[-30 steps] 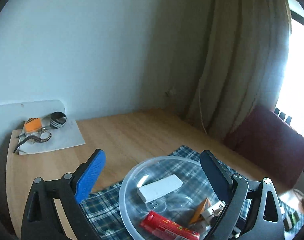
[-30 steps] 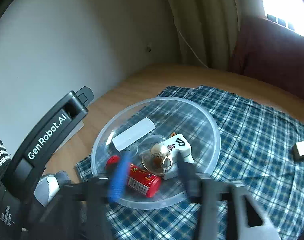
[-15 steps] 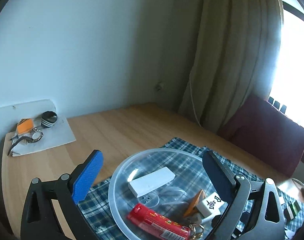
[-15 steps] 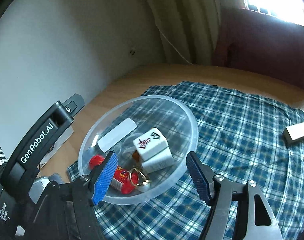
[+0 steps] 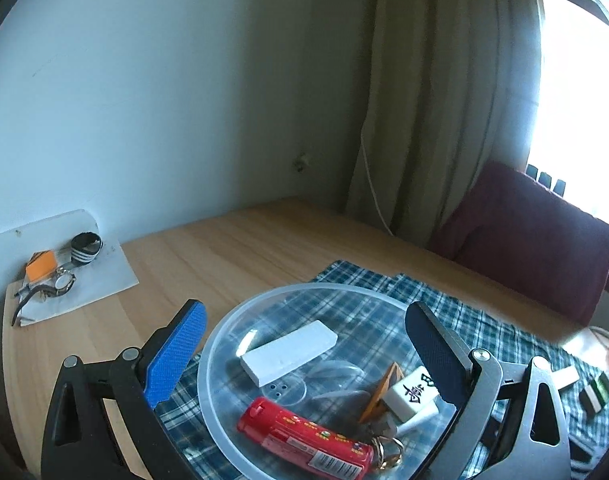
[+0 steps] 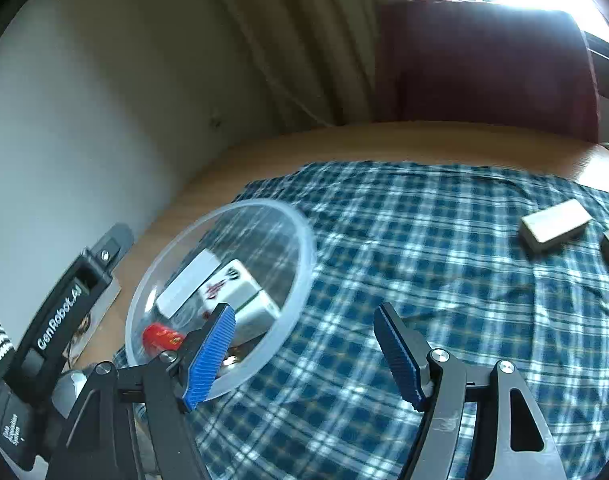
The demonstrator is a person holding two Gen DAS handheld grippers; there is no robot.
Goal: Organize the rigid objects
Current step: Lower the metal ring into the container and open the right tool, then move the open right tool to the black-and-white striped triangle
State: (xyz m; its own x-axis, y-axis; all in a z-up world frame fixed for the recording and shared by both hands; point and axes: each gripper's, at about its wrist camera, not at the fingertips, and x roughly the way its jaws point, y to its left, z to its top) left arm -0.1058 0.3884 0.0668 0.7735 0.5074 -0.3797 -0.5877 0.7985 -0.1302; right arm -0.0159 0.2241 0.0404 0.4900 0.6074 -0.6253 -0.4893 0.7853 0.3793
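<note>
A clear plastic bowl [image 5: 240, 332] [image 6: 304, 248] rests on a blue plaid cloth [image 5: 384, 296] [image 6: 444, 248]. Inside lie a white flat block [image 5: 288, 352], a red tube [image 5: 304, 438], a mahjong tile [image 5: 414, 396] [image 6: 240, 286], an orange piece [image 5: 386, 390] and a key ring [image 5: 386, 454]. My left gripper [image 5: 304, 332] stands open, its fingers straddling the bowl from above. To the bowl's right, my right gripper [image 6: 304, 334] hangs open over the cloth with nothing held. A pale block [image 6: 554, 228] lies on the cloth at the far right.
On the wooden table [image 5: 232, 248], white paper [image 5: 100, 280] at the back left carries a watch [image 5: 62, 282], an orange item [image 5: 42, 266] and a striped roll [image 5: 86, 248]. A dark red chair [image 5: 536, 240] and a curtain [image 5: 436, 100] stand behind. Small dark blocks [image 5: 594, 394] lie far right.
The right gripper has opened and swung right, away from the bowl, leaving the mahjong tile and key ring inside. The left gripper stayed open by the bowl.
</note>
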